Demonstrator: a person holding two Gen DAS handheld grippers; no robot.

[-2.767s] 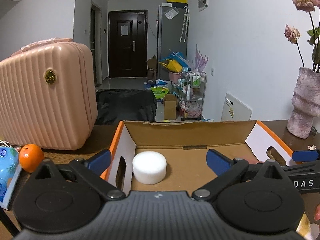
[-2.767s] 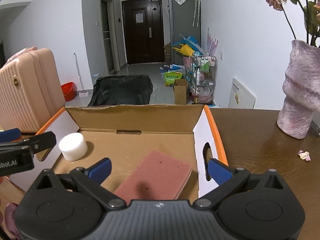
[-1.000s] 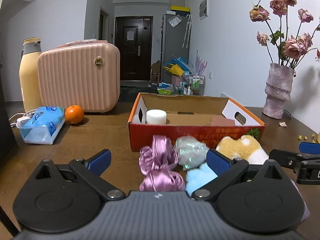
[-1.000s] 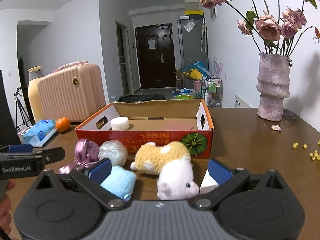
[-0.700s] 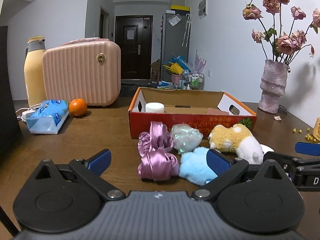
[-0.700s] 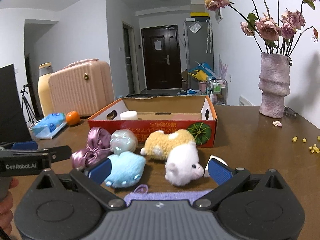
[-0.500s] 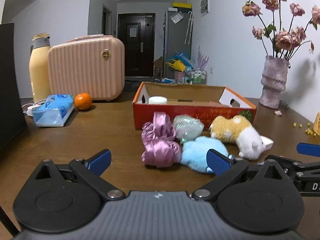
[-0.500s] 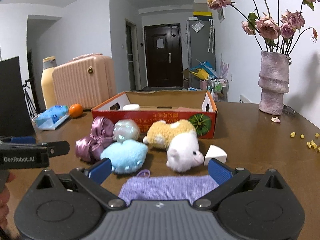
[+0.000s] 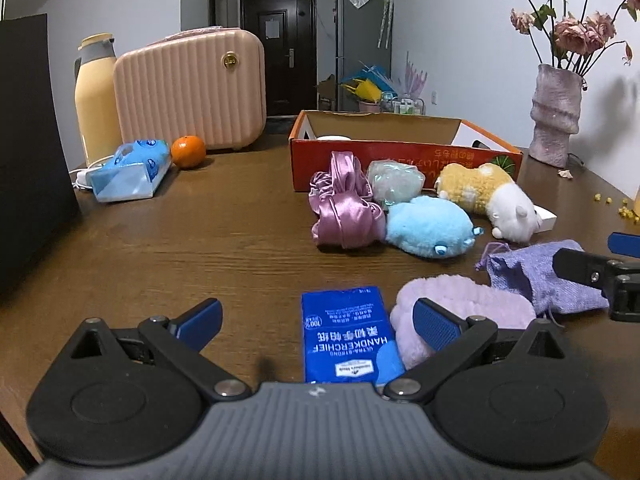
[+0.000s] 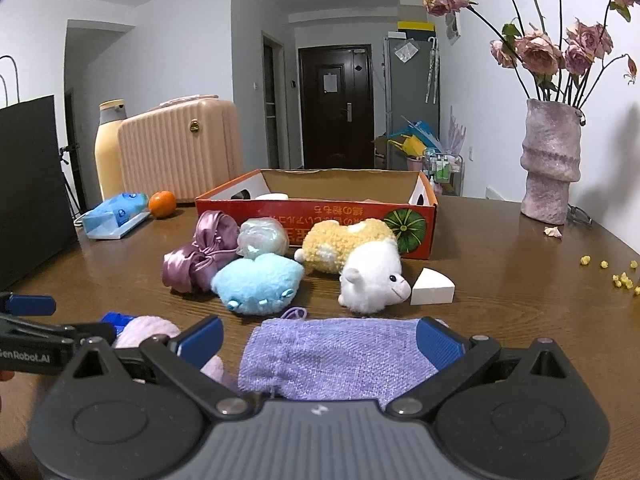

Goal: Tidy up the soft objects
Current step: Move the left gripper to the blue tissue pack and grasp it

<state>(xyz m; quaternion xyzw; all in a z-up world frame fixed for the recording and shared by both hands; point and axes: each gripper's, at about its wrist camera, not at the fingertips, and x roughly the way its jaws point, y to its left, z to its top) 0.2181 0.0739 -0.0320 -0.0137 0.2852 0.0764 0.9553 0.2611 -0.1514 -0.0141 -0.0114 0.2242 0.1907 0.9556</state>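
Left gripper (image 9: pixel 316 316): fingers spread wide and holding nothing, low over the wooden table (image 9: pixel 180 248); a blue handkerchief pack (image 9: pixel 346 334) lies flat between them, nearer the right finger.
Right gripper (image 10: pixel 318 338): fingers spread wide and holding nothing; a purple knitted cloth (image 10: pixel 340 358) lies flat on the table between them.
Pale lilac fluffy item (image 9: pixel 464 306): on the table just right of the handkerchief pack, partly behind the left gripper's right finger.
Blue plush (image 10: pixel 258 282): beyond the cloth, touching the pink satin scrunchie bundle (image 10: pixel 200 258) on its left.
Iridescent pouf (image 10: pixel 262 238): behind the blue plush, close against the front wall of the box.
Yellow-and-white plush animal (image 10: pixel 356 260): lying on its side, right of the blue plush, in front of the box.
White wedge-shaped sponge (image 10: pixel 432 288): on the table just right of the plush animal's head.
Cardboard box (image 10: pixel 320 208): open-topped, red-fronted, at mid-table; the top of a white round sponge (image 10: pixel 272 196) shows above its front wall at the left end.
Surroundings: pink ribbed case (image 9: pixel 192 92), yellow flask (image 9: pixel 96 96), orange (image 9: pixel 188 151) and tissue pack (image 9: pixel 128 170) at far left; vase (image 10: pixel 550 168) of dried roses at far right.
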